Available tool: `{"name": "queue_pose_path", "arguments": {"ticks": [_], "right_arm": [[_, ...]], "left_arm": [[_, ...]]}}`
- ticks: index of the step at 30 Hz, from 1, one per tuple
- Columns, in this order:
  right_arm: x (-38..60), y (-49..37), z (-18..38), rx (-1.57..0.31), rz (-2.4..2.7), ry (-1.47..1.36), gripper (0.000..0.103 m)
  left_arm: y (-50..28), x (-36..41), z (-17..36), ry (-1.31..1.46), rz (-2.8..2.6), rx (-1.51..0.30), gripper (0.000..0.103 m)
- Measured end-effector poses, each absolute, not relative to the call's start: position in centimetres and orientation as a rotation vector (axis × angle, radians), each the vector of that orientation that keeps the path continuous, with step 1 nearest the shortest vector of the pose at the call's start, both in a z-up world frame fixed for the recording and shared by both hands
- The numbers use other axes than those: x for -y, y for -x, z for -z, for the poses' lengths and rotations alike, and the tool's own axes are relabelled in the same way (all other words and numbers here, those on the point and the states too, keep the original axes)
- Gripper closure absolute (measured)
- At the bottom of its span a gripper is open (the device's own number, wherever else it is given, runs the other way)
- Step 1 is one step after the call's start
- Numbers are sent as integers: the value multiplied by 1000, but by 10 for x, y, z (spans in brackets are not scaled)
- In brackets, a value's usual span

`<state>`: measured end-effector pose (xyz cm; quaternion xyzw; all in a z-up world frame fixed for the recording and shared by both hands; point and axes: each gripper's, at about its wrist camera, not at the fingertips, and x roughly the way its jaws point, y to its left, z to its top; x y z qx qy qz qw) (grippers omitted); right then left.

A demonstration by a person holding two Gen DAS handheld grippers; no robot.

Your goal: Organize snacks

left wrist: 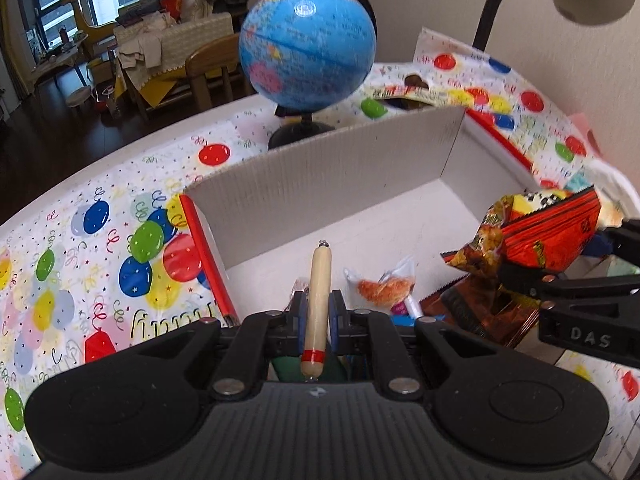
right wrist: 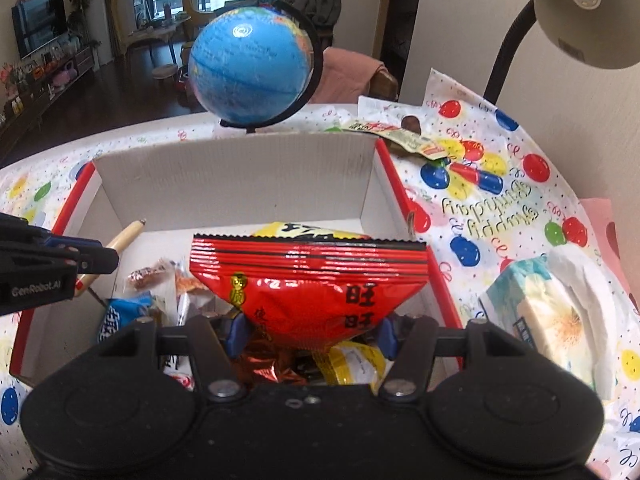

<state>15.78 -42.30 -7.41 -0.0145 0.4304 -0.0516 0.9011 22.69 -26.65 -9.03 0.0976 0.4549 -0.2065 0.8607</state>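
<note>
1. Cardboard makes up the white box, red-edged, standing on a balloon-print tablecloth before a blue globe.
2. Over the box's left part, the left gripper pinches a cream sausage stick.
3. Over the box's near end, the right gripper squeezes a red snack bag.
4. Small wrapped snacks lie on the box floor underneath.

Red snack bag, balloon-patterned tablecloth
</note>
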Motion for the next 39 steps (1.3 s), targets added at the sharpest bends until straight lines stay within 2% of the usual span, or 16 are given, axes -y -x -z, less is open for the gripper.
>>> {"name": "queue_pose_path", "arguments": {"ticks": [4,9,10,13,15,17,21,23,29,37,39], "right_arm": [[421,-157,77,-906,110,34,43],[424,-153,75,-902,114,22,37],[424,-152,74,-901,111,20,34],[424,-148,70,-887,104,26,27],[423,-144,67,-880,99,24,25],[423,-140,63,-869,95,19,22],[421,-130,53,-842,84,4,19],[420,-124,46,-819,75,-1,15],[415,-104,24,-751,39,-22,6],[409,-73,1,-684,16,-58,0],[407,-66,-4,-671,11,-63,0]], "left_arm": [[-227,265,95,-202,436,-976,92],[-223,265,93,-198,436,-980,92],[-222,264,92,-197,436,-978,91],[-219,262,90,-190,435,-971,85],[-217,260,88,-180,439,-968,76],[-213,258,84,-170,445,-959,72],[-203,254,73,-141,469,-937,44],[-196,253,65,-143,471,-911,37],[-174,246,43,-121,464,-864,32],[-142,228,15,-85,427,-801,31],[-132,223,7,-76,419,-783,25]]}}
